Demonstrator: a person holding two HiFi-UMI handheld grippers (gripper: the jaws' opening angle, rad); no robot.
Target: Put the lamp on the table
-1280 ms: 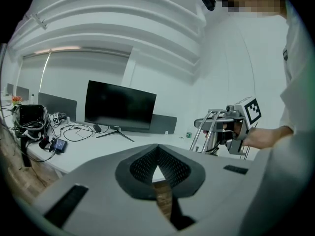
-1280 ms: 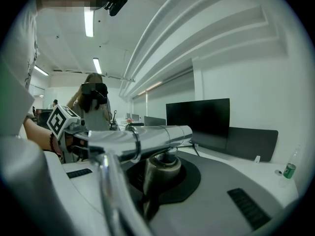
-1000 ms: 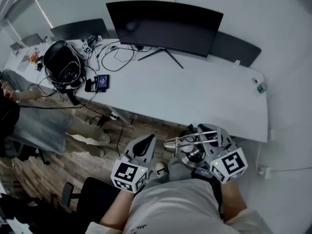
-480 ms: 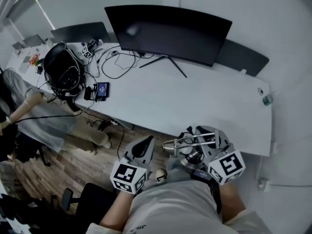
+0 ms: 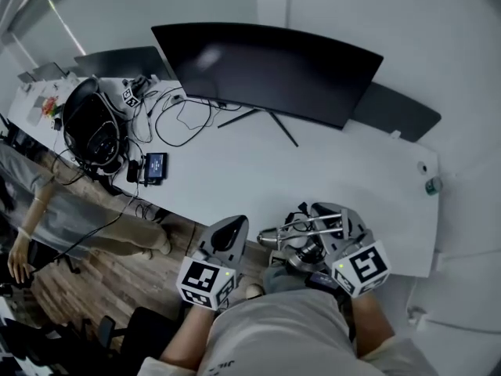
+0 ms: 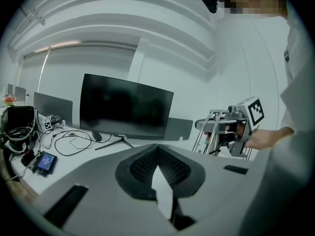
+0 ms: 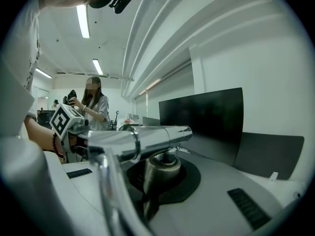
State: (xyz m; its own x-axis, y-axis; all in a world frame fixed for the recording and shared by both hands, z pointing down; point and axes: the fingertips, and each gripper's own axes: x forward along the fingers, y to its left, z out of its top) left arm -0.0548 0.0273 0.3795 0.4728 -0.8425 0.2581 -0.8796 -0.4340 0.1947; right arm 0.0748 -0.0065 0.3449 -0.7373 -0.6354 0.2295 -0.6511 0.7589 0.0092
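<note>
Nearer than a second ago: silver lamp (image 5: 301, 228), now up at the near edge of the white table (image 5: 258, 171), pinched in right gripper (image 5: 325, 219). Beside it, left gripper (image 5: 228, 229), jaws pressed together, empty. Beyond, black monitor (image 5: 266, 69).

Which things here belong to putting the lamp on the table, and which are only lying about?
For the job: lamp, right gripper holding it, table.
Lying about: monitor, cables, black headset, small screen device.
</note>
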